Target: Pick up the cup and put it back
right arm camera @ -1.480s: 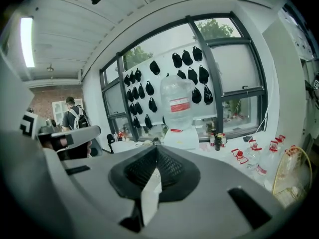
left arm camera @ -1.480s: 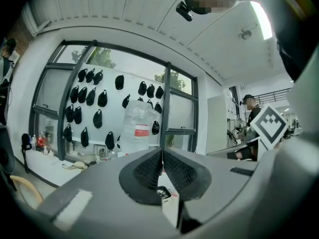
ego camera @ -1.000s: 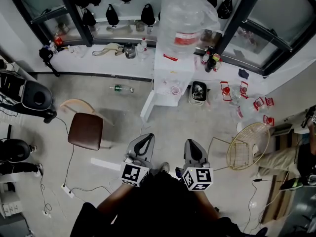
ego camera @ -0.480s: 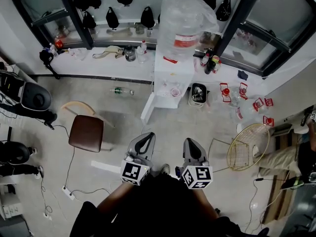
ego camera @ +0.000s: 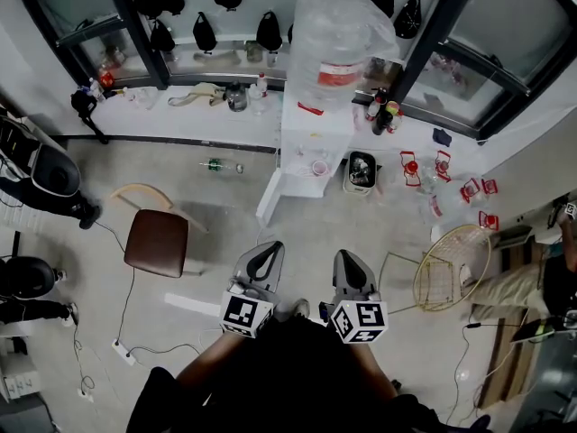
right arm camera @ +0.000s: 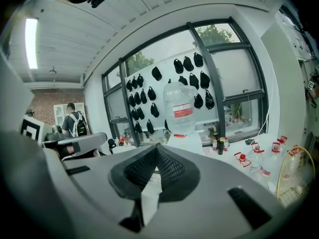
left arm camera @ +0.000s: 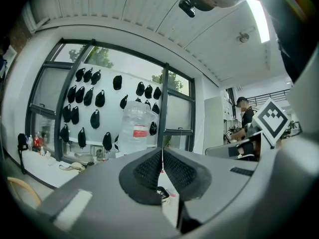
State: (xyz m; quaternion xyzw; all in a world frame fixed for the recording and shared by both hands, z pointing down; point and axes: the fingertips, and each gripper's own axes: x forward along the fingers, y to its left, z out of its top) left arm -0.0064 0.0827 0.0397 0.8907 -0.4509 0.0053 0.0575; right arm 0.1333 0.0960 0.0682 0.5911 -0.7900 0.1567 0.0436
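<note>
A small pinkish cup [ego camera: 320, 166] sits in the tap recess of the white water dispenser [ego camera: 311, 133], which carries a large clear bottle [ego camera: 338, 34]. Both grippers are held low in front of the person's body, well short of the dispenser. My left gripper [ego camera: 262, 254] is shut with nothing between its pads [left arm camera: 149, 171]. My right gripper [ego camera: 348, 262] is also shut and empty. In the gripper views the bottle [left arm camera: 135, 126] [right arm camera: 180, 111] stands straight ahead beyond the closed jaws; the cup is too small to make out there.
A brown-seated chair [ego camera: 158, 240] stands on the floor to the left, a wire chair [ego camera: 453, 267] to the right. A black bin [ego camera: 362, 168] sits beside the dispenser, red-capped jugs [ego camera: 442, 183] lie further right, and cables run along the left floor. A person's leg [ego camera: 518, 287] shows at the right edge.
</note>
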